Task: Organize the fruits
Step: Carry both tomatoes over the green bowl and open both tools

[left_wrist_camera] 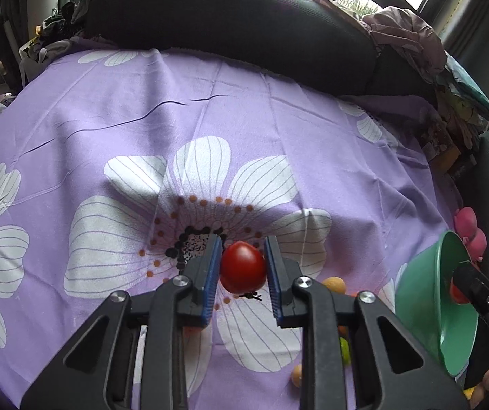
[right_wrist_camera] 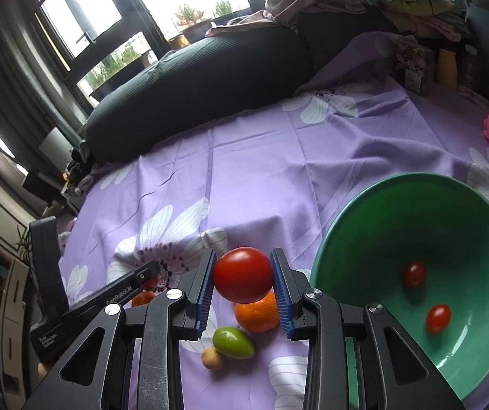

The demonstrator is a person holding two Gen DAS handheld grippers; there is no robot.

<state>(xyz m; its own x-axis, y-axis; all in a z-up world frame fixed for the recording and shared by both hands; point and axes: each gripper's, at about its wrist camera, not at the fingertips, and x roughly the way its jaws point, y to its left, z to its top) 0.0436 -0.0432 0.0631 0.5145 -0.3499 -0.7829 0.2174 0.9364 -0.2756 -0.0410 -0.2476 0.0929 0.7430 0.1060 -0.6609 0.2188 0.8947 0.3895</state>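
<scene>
Purple floral sheet (right_wrist_camera: 254,177); tomato (right_wrist_camera: 243,274) clamped in right gripper (right_wrist_camera: 243,285).

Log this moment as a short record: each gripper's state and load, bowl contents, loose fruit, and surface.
left gripper: shut on small red tomato
right gripper: shut on large red tomato
green bowl: holds two cherry tomatoes
loose fruit: orange, green fruit, small tan fruit, all close together on the cloth
surface: purple floral cloth
beyond the cloth: dark cushion
</scene>
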